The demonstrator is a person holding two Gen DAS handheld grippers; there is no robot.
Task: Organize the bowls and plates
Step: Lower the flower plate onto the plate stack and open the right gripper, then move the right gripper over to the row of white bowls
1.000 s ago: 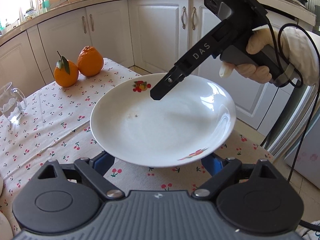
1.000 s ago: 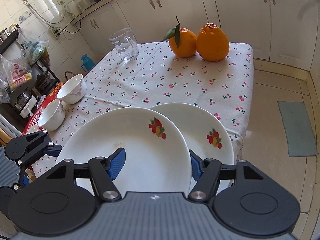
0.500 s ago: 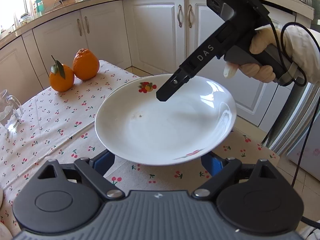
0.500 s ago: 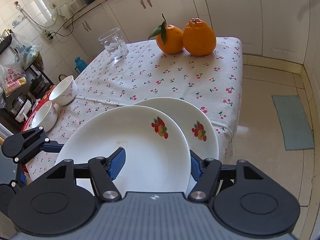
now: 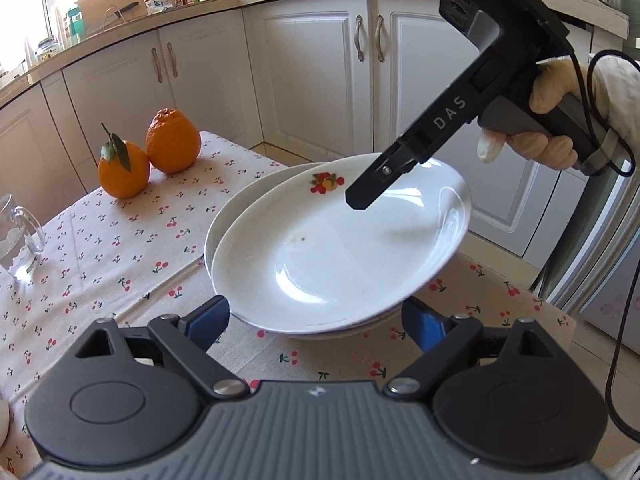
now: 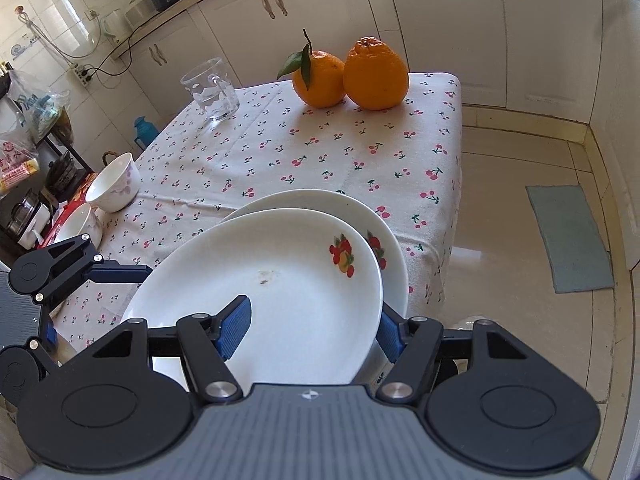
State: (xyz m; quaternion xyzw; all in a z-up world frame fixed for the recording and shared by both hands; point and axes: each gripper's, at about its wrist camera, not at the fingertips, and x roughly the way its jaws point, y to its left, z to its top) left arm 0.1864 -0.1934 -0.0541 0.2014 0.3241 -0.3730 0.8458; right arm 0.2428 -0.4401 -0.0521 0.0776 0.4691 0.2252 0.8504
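Right wrist view | right gripper (image 6: 314, 326) clamped white fruit-print upper plate (image 6: 280, 280) | over matching lower plate (image 6: 390, 236) | left gripper (image 5: 316, 320) wide, empty

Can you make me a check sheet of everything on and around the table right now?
Surface: table under a cherry-print cloth.
Job's things: top plate tilted over the lower plate; two bowls at the table's left edge.
Clutter: two oranges touching; glass mug.
Grippers: right gripper shut on the top plate's rim; left gripper open, its pads either side of the plates.
Cables: black cable hanging from the right gripper; a cord at the wall socket.
Surroundings: white cabinets, tiled floor, green mat.
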